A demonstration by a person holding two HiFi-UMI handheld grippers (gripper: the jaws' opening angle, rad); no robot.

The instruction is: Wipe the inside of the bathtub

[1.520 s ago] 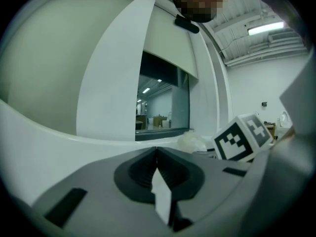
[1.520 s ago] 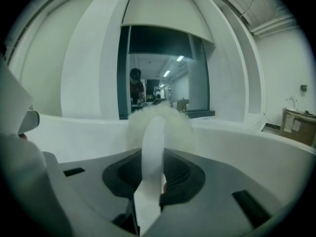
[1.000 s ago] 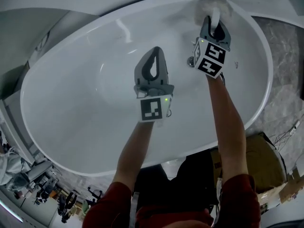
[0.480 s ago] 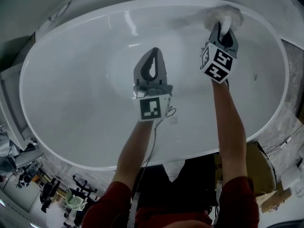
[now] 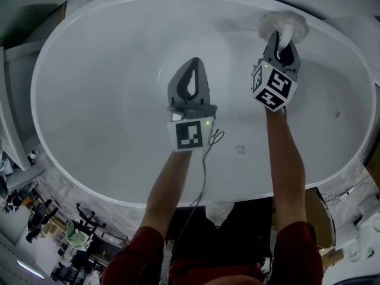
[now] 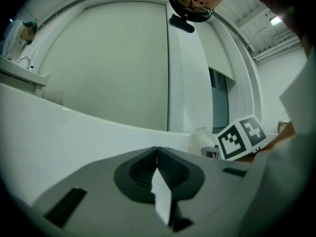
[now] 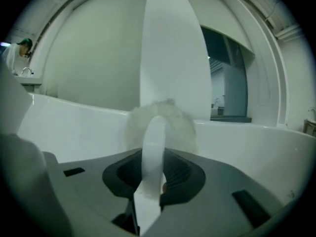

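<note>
Still grasping the brush (image 5: 285, 24), right gripper (image 5: 280, 39) climbed the bathtub (image 5: 101, 105); left gripper (image 5: 193, 62) clenched.

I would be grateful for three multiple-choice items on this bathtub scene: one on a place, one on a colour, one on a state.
1. Where does the brush in the right claw touch the bathtub?
A. the far wall near the rim
B. the near wall
C. the floor outside
2. What colour is the bathtub?
A. white
B. black
C. green
3. How does the left claw stand?
A. shut on a cloth
B. shut and empty
C. wide open
Answers: 1 A, the fluffy head presses the far wall; 2 A, it is white throughout; 3 B, its jaws meet with nothing between.
</note>
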